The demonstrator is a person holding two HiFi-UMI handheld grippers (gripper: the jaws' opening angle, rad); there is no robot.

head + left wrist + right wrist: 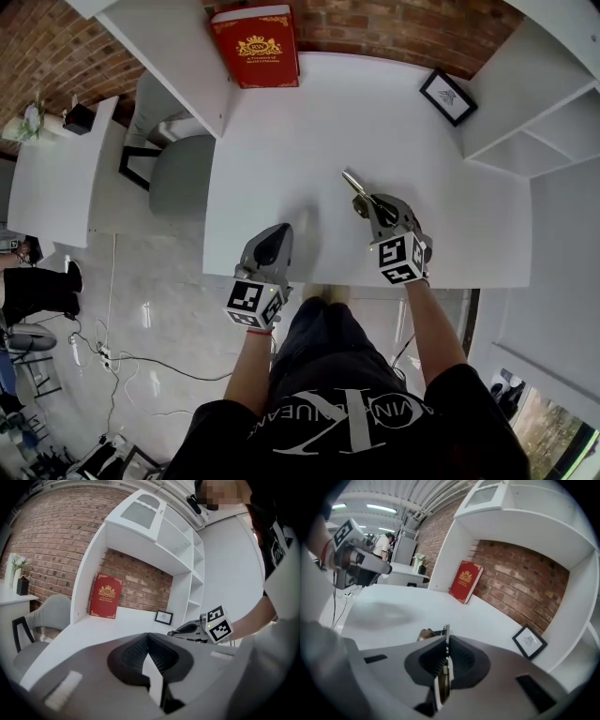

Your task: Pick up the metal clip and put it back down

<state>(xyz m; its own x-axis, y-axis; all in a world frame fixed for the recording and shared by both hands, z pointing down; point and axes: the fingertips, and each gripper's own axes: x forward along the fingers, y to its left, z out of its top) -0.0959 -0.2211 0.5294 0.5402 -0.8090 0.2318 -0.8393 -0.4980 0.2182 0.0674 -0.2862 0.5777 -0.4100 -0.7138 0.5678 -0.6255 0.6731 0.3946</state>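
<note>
Right gripper [367, 202] is clamped down on the metal clip [354, 181]. In the right gripper view you can see the thin metal edge pinched right between the two pads, poking out past the tips, with a brownish bit of it showing just left of the jaws. From the head view the clip sticks out ahead of that gripper over the white bench [281, 141], but honestly I can't tell if it's clear of the surface or just touching it. Left gripper [281, 230] sits off to the left of the right one, a bit nearer the person, by the front edge of the bench; its jaws are pressed together with nothing in them. Way ahead of the grippers, a red book [254, 45] leans against the brick wall, ahead-left of the right gripper, and a small black picture frame [448, 96] lies ahead-right of it. Grey chair [178, 173] is off to the left of the left gripper, beside the bench.
</note>
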